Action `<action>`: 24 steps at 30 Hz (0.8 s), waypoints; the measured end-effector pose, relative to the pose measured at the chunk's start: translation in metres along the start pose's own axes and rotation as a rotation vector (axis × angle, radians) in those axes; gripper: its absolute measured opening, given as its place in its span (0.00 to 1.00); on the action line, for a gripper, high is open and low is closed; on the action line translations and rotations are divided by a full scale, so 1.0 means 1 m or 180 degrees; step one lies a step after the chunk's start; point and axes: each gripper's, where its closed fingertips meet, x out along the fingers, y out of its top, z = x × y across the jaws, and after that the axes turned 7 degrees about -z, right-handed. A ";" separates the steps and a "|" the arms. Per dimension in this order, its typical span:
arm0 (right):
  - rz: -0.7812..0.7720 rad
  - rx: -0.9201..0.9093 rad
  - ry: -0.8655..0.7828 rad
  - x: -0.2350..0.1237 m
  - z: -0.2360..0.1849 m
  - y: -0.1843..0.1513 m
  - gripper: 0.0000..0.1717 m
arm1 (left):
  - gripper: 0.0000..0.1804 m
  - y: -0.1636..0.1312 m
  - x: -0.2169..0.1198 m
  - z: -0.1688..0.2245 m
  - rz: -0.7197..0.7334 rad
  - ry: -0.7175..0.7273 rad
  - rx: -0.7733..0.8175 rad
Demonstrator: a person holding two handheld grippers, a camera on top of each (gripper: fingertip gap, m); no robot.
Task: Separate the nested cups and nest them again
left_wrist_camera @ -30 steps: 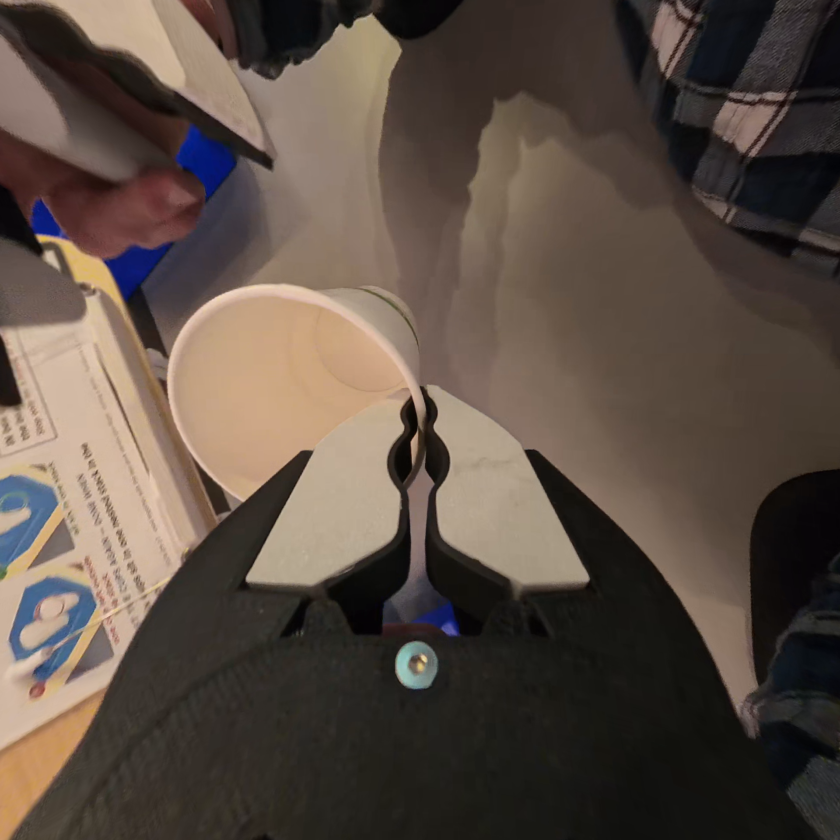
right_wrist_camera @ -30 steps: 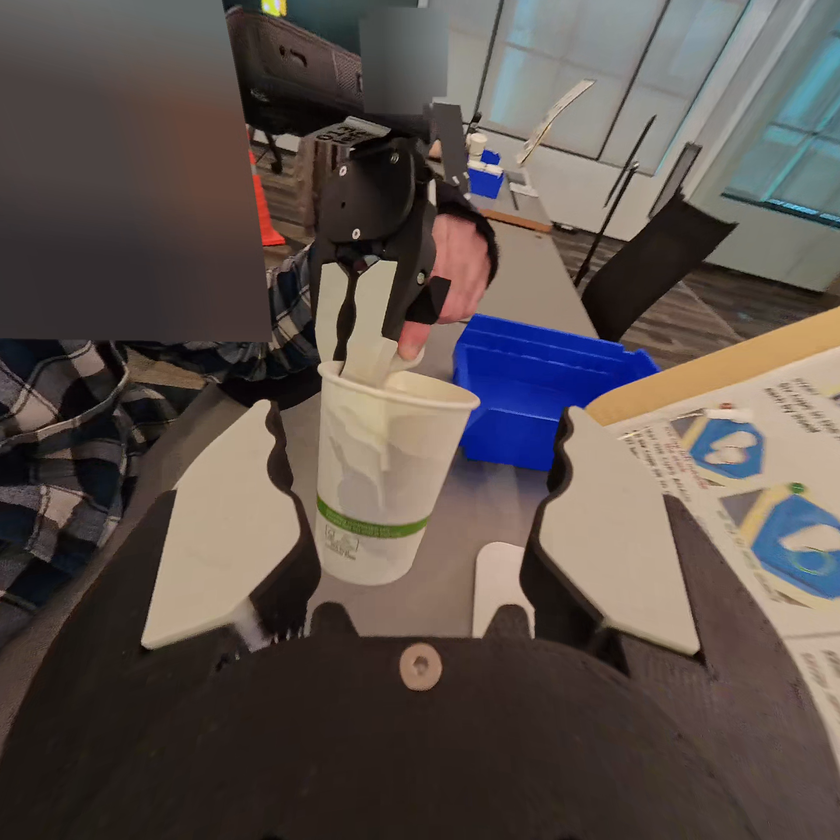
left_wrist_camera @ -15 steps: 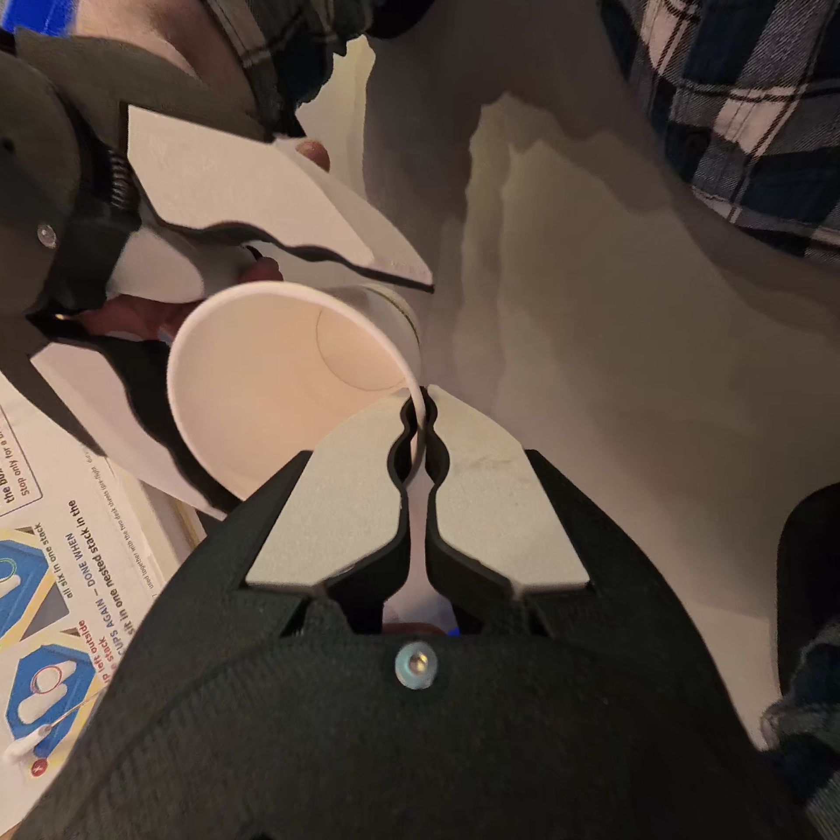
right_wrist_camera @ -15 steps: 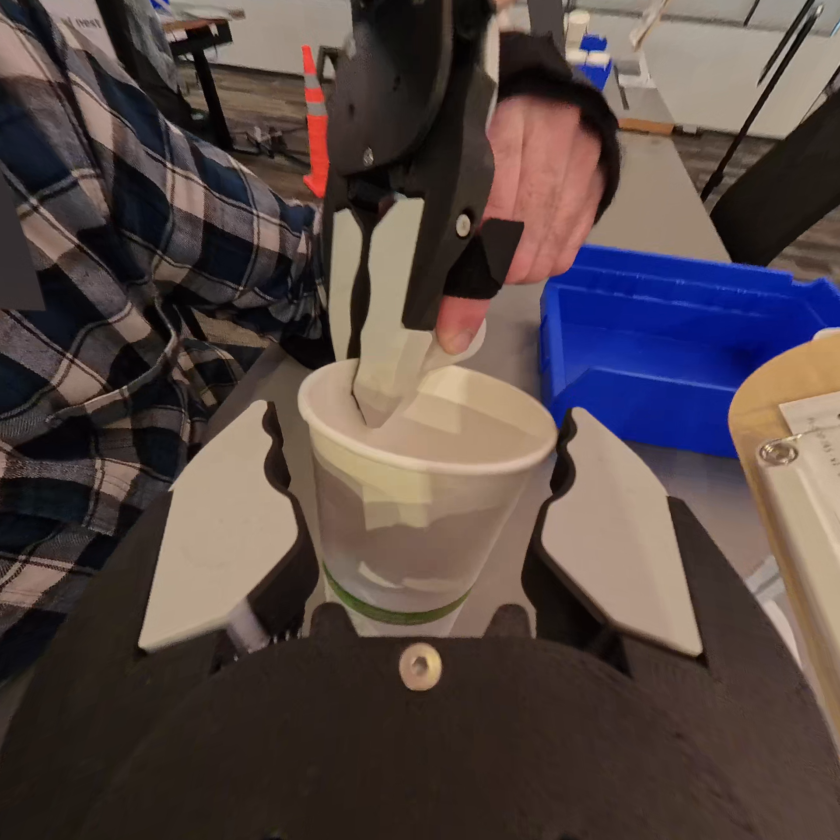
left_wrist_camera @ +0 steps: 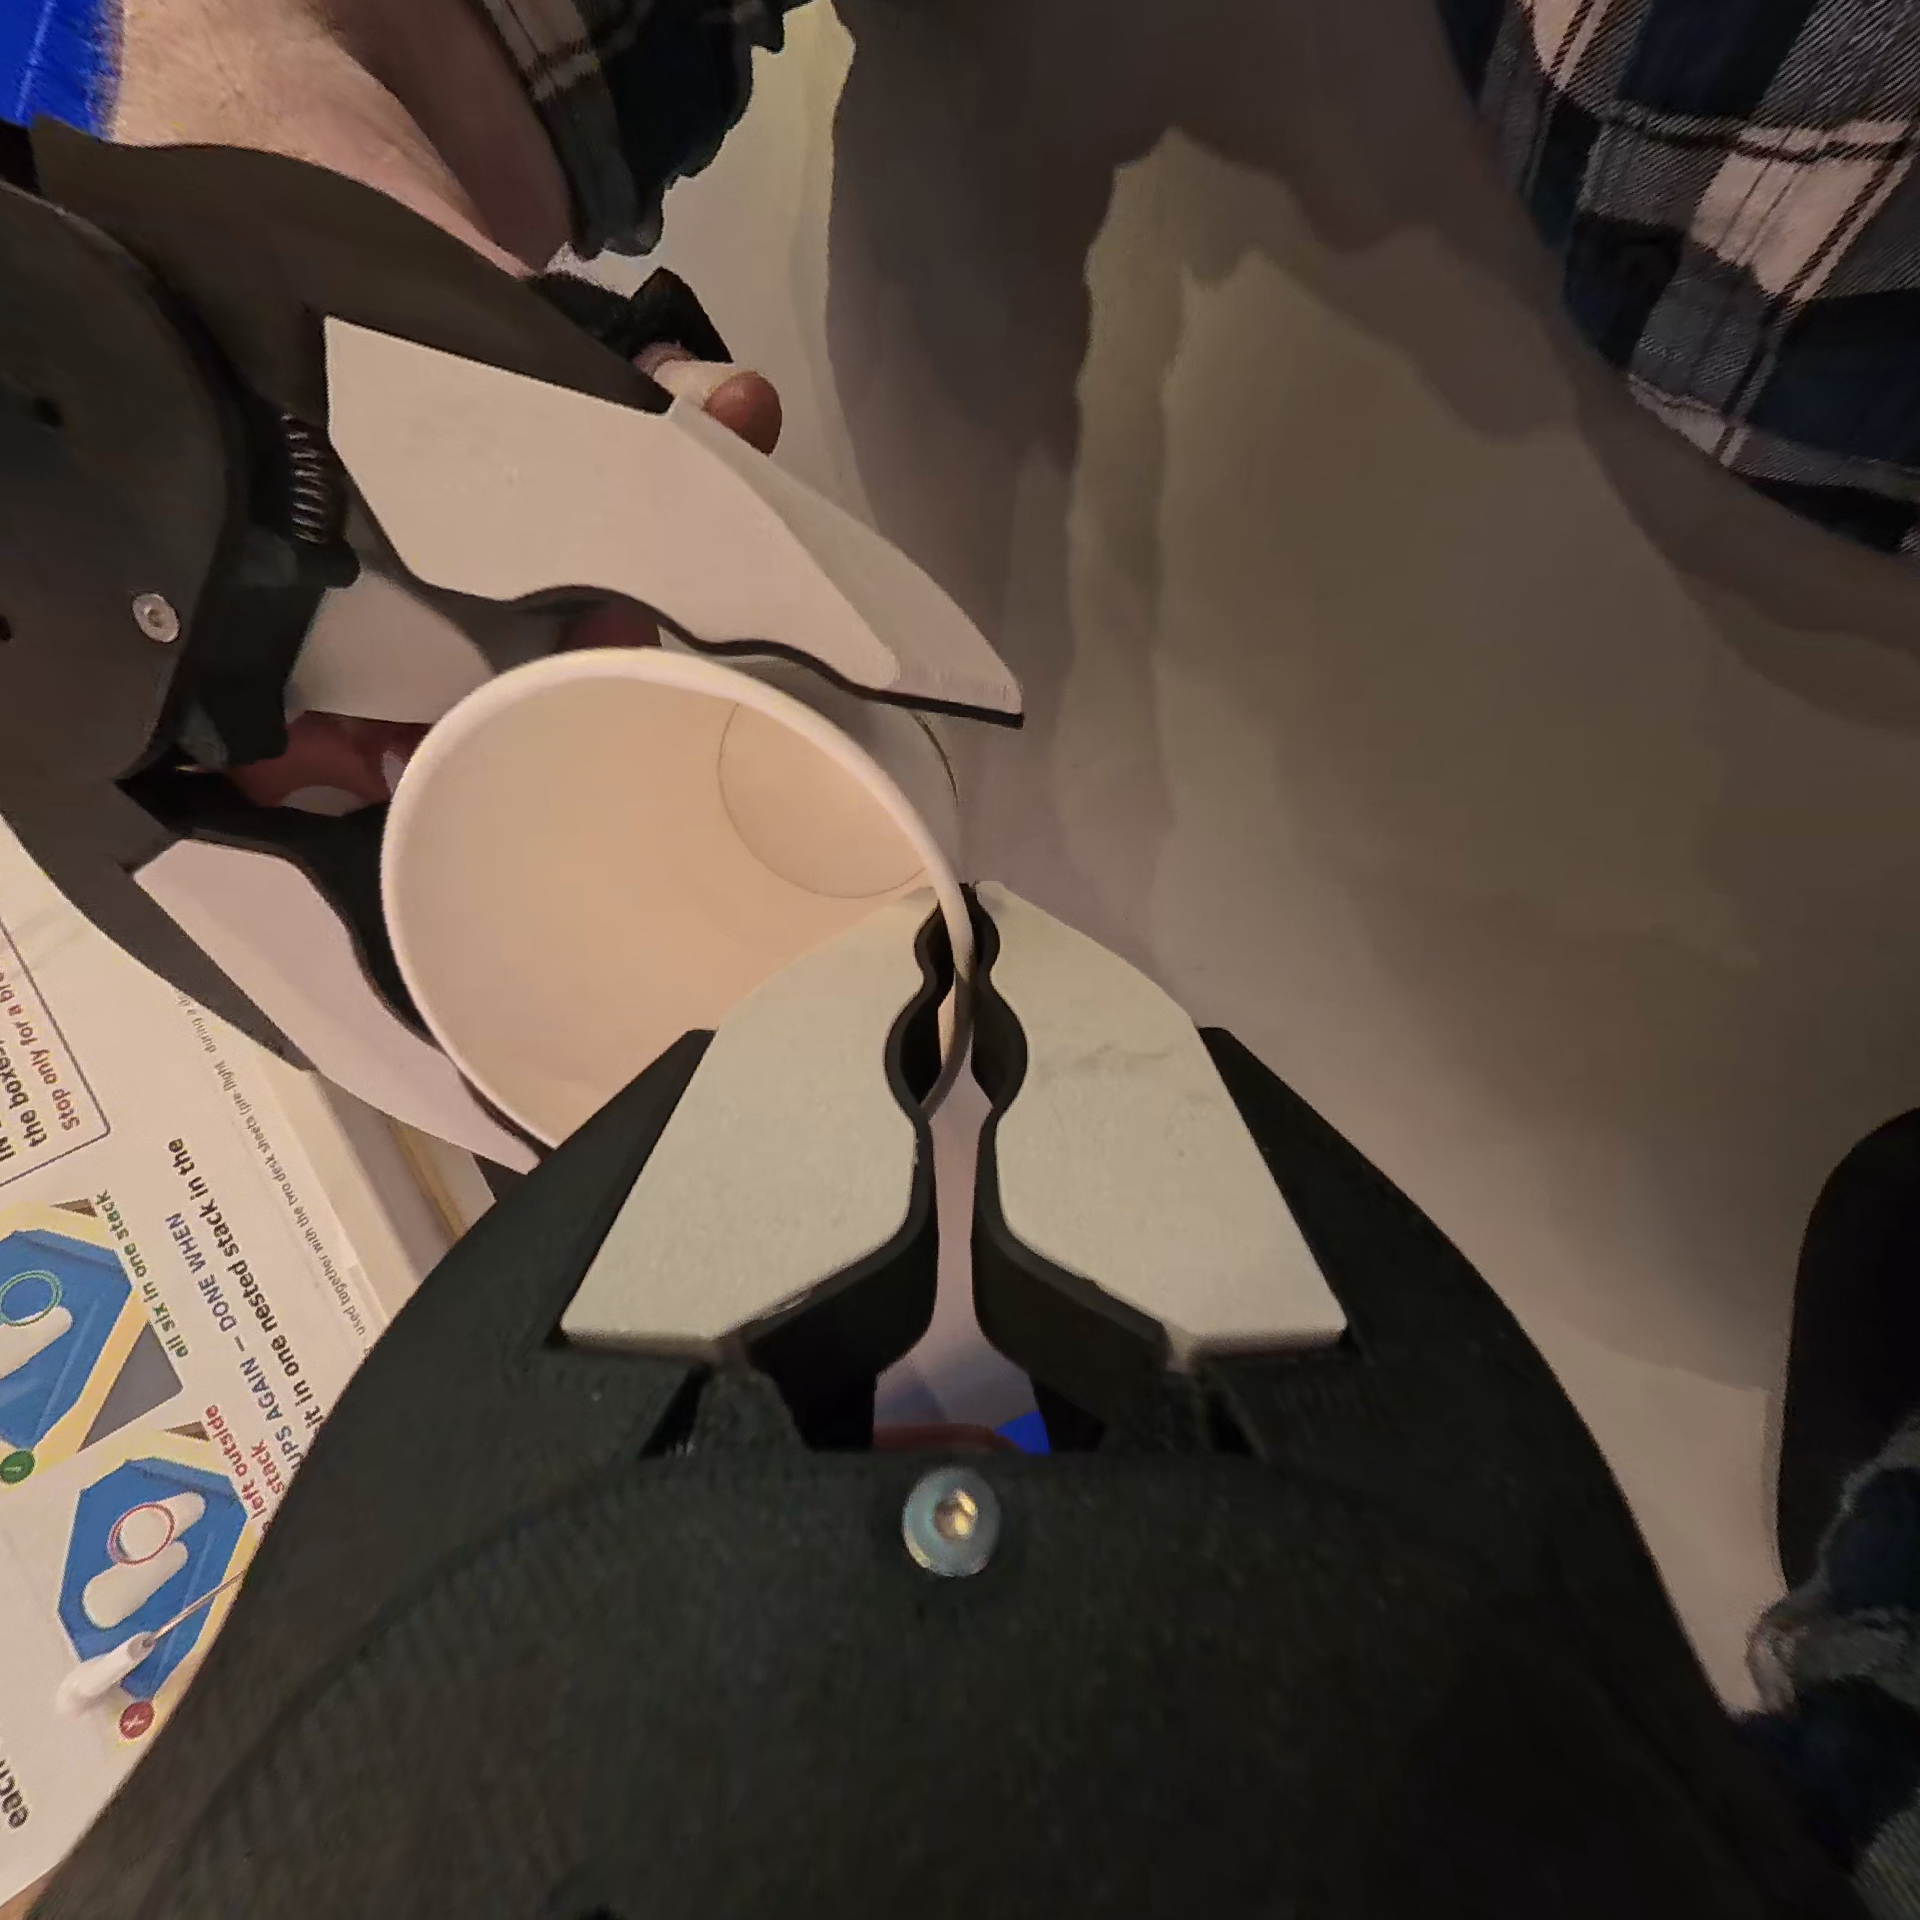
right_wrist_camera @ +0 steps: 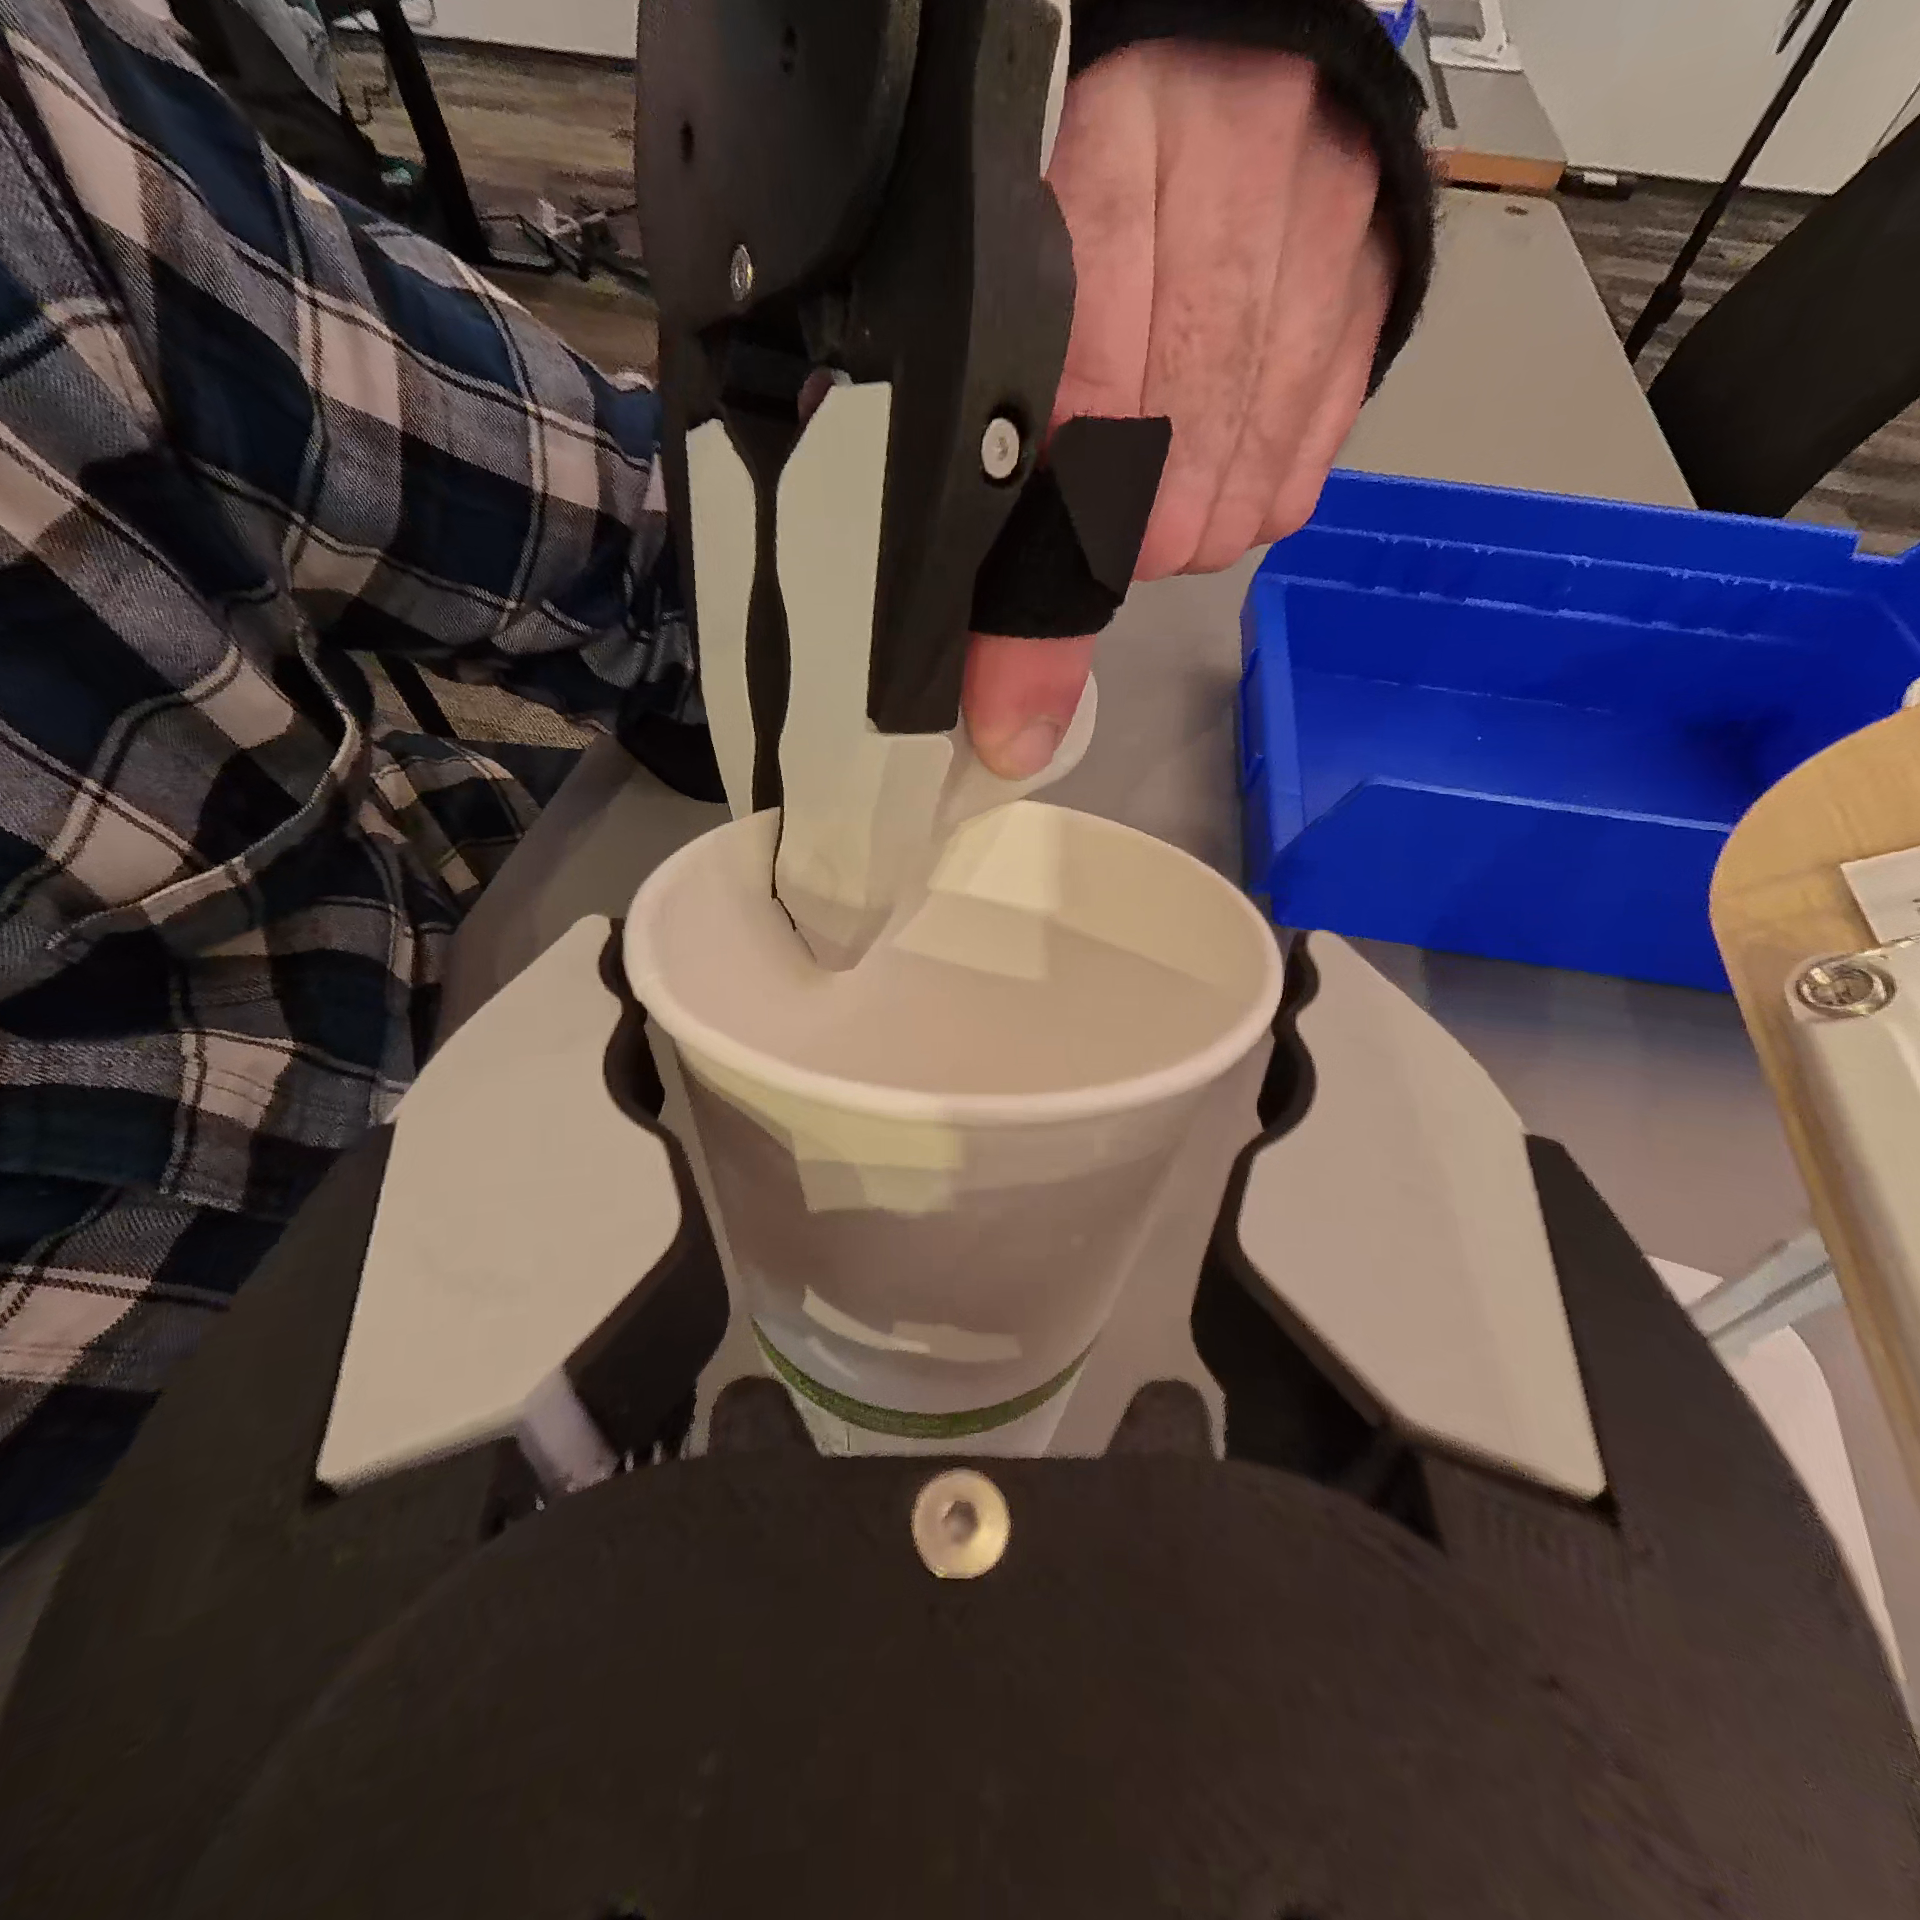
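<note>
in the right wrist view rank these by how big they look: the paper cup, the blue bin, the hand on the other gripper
Largest to smallest, as they look:
1. paper cup
2. blue bin, partly cut off at the frame edge
3. hand

The cup sits closest to the camera, so its lead over the bin is unsure; bin and hand look nearly alike.

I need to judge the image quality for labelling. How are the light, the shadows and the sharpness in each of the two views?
Left wrist view: dim, warm light; broad soft shadows lie across the table; the cup rim is sharp, and the wide lens bends the edges. Right wrist view: brighter, even light; the cup wall carries patchy grey shadows; the plaid sleeve and the blue bin look slightly soft.
</note>
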 end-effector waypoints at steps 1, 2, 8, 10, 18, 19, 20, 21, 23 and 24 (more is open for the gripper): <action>0.0028 0.0021 0.0023 0.000 -0.001 0.002 0.66 | 0.00 0.000 0.000 0.000 -0.0014 -0.0001 0.0003; 0.0031 0.0042 0.0027 0.000 0.000 0.002 0.64 | 0.00 0.000 0.001 0.001 -0.0036 0.0000 0.0009; -0.0032 0.0051 0.0030 0.000 0.001 -0.002 0.58 | 0.00 -0.003 0.002 0.000 -0.0093 0.0013 -0.0015; -0.0044 0.0040 0.0011 -0.001 0.002 -0.002 0.58 | 0.00 -0.003 0.002 -0.001 -0.0112 0.0021 -0.0023; 0.0040 0.0031 -0.0193 -0.025 0.013 0.006 0.58 | 0.32 -0.004 -0.025 -0.029 0.0001 0.0699 -0.0219; 0.0055 0.0017 -0.0282 -0.034 0.017 0.008 0.58 | 0.35 -0.005 -0.034 -0.035 0.0031 0.0866 -0.0263; 0.0081 0.0008 -0.0399 -0.046 0.022 0.010 0.58 | 0.38 -0.007 -0.043 -0.042 0.0060 0.1035 -0.0311; 0.0126 0.0006 -0.0536 -0.060 0.029 0.013 0.57 | 0.38 -0.008 -0.053 -0.047 0.0096 0.1194 -0.0349; 0.0235 0.0021 -0.0894 -0.097 0.046 0.016 0.57 | 0.39 -0.010 -0.071 -0.055 0.0176 0.1458 -0.0403; 0.0292 0.0041 -0.1128 -0.119 0.056 0.016 0.57 | 0.39 -0.010 -0.078 -0.058 0.0201 0.1555 -0.0417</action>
